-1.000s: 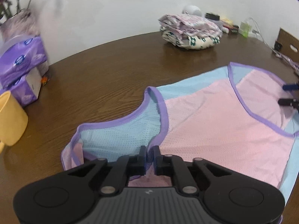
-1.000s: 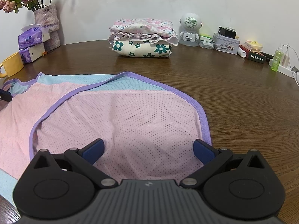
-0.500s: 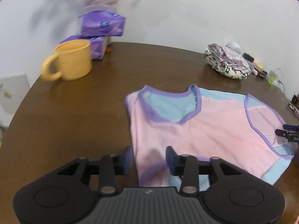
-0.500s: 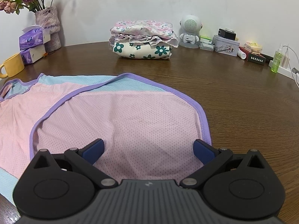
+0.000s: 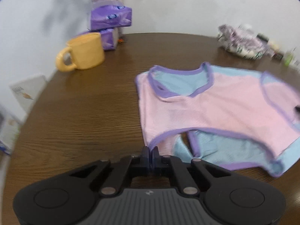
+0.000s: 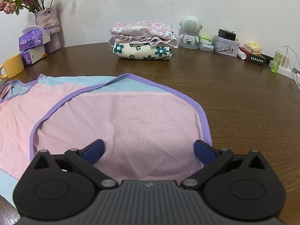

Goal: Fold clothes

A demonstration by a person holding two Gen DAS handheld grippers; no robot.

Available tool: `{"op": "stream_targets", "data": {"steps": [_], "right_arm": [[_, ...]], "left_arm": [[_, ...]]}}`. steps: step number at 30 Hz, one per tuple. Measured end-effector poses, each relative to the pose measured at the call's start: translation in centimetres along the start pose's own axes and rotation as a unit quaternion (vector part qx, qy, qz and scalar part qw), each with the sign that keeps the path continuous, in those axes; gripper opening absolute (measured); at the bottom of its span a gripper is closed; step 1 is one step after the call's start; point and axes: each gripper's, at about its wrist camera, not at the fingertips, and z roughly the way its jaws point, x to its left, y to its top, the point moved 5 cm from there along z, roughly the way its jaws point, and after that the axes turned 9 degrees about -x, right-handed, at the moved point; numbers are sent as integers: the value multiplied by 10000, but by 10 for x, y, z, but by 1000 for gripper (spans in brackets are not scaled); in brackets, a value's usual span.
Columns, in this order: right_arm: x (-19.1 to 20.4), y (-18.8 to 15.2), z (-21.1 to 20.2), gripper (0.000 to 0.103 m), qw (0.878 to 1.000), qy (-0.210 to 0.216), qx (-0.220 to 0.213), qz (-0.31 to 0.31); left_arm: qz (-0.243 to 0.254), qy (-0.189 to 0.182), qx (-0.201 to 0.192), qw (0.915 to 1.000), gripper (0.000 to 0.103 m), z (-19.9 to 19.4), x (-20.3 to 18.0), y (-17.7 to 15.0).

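Item: pink-and-blue mesh top [image 5: 215, 108], lying partly folded on the table [image 5: 84, 112]. Left gripper [image 5: 150, 152]: jaws just closed, empty, beside the hem. Right gripper [image 6: 148, 150]: agape over fabric. Next, likely: regrip an edge.

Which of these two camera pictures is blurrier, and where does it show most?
Left wrist view: smeared by motion blur, worst at the folded clothes pile and the purple tissue packs; the yellow mug is soft too. Right wrist view: sharp, with the mesh holes of the pink top crisp; fisheye bends the table edge.
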Motion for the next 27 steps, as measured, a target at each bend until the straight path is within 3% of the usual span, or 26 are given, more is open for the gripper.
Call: {"op": "stream_targets", "data": {"steps": [6,10,13,16,19,24,27], "right_arm": [[0,0,0,102,10000,-3,-31,0],[-1,-1,0,102,10000,5,-57,-2],[0,-1,-1,102,10000,8,-66,-3],[0,-1,-1,102,10000,8,-69,-3],[-1,-1,-1,102,10000,10,-76,0],[0,-1,0,102,10000,9,-87,2],[0,-1,0,102,10000,9,-90,0]], "left_arm": [[347,512,15,9981,3,-9,-6,-8],[173,463,-27,9988,12,-14,-6,-4],[67,382,-328,9987,14,-26,-6,4],[199,-99,-569,9981,14,-38,-16,10],[580,-448,-474,9962,14,-35,-35,10],[1224,-296,-153,9919,7,-13,-60,2],[1362,-146,-85,9905,6,-4,-63,0]]}}
